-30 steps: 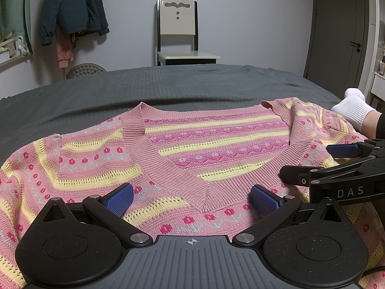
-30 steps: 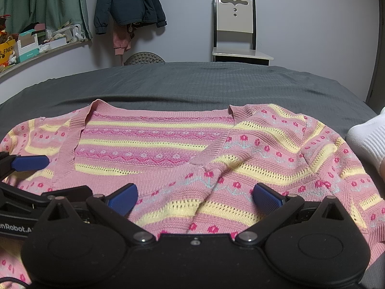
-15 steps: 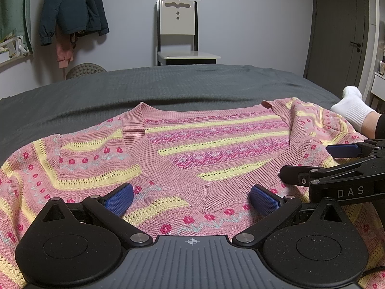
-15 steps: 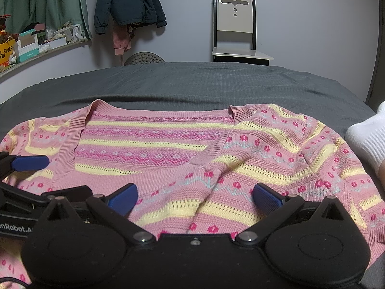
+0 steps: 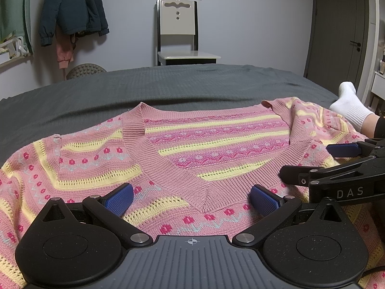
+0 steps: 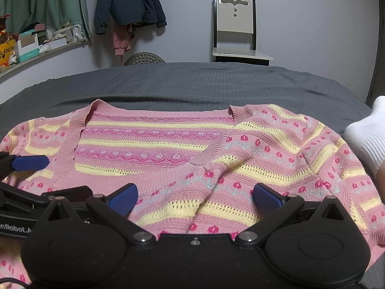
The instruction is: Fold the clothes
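Note:
A pink V-neck sweater (image 5: 216, 149) with yellow stripes and red flowers lies spread flat on a dark grey bed (image 5: 168, 89), neckline facing me. My left gripper (image 5: 192, 198) hovers open just over the point of the V. In the right wrist view the same sweater (image 6: 168, 144) fills the foreground, with a raised crease near the middle. My right gripper (image 6: 195, 197) stands open over that crease. Each gripper shows at the edge of the other's view: the right one (image 5: 341, 159) and the left one (image 6: 26, 168).
A person's foot in a white sock (image 5: 349, 106) rests on the bed at the right, beside the sweater's sleeve. Beyond the bed stand a chair (image 5: 178, 33), a hanging dark jacket (image 5: 72, 9) and a door (image 5: 341, 29). A cluttered shelf (image 6: 36, 41) runs along the left wall.

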`<state>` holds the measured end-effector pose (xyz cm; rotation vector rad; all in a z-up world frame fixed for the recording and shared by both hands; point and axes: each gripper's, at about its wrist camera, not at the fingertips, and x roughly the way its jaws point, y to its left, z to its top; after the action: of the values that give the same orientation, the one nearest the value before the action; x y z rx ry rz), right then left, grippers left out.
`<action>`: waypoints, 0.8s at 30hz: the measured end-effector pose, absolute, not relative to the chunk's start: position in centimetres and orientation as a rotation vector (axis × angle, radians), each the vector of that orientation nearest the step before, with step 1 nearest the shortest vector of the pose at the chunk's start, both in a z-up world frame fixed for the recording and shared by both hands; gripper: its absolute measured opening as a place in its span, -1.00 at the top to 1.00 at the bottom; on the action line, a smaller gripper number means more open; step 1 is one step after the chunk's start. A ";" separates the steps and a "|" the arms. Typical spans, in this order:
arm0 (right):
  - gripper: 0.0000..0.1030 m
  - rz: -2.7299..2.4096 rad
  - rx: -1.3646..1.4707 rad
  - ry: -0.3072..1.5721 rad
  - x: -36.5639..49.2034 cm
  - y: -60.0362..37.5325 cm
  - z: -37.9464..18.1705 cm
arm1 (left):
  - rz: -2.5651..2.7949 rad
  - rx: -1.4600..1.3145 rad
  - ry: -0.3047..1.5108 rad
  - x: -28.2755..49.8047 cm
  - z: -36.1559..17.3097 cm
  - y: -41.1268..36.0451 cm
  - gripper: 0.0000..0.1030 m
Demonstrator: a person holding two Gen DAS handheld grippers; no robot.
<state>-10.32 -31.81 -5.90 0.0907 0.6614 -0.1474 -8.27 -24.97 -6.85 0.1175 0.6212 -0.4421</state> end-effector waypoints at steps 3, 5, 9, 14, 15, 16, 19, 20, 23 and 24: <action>-1.00 -0.148 0.088 0.662 -10.3 -31.8 -5.9 | -0.439 0.123 0.621 -8.3 -6.8 -25.1 -1.00; -1.00 -0.144 0.097 0.666 -10.3 -31.9 -5.8 | -0.439 0.121 0.626 -8.2 -6.7 -25.1 -1.00; -1.00 -0.120 0.058 0.684 -10.2 -31.9 -5.3 | -0.460 0.110 0.637 -7.9 -6.5 -24.6 -1.00; -1.00 -0.046 -0.084 0.656 -9.5 -33.2 -2.6 | -0.501 0.046 0.690 -6.5 -4.5 -22.1 -1.00; -1.00 -0.013 -0.098 0.649 -9.2 -33.9 -1.8 | -0.506 0.030 0.690 -6.0 -3.8 -21.4 -1.00; -1.00 0.018 -0.112 0.645 -8.8 -34.6 -1.0 | -0.499 0.033 0.679 -5.5 -3.1 -20.8 -1.00; -0.96 0.082 -0.111 0.676 -6.8 -38.1 1.1 | -0.461 0.136 0.615 -2.8 -0.7 -19.3 -1.00; -0.96 0.104 -0.106 0.689 -6.0 -39.2 1.7 | -0.467 0.174 0.602 -1.7 -0.2 -18.9 -1.00; -0.91 0.175 -0.172 0.765 -3.4 -41.6 2.2 | -0.496 0.280 0.590 2.0 0.7 -18.3 -1.00; -0.83 0.204 -0.207 0.792 -2.6 -42.1 2.1 | -0.510 0.319 0.589 3.3 0.8 -18.2 -1.00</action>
<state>-2.57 -42.15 2.06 -0.2072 0.7921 0.2037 3.31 -18.24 0.82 0.3191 0.5890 -0.5097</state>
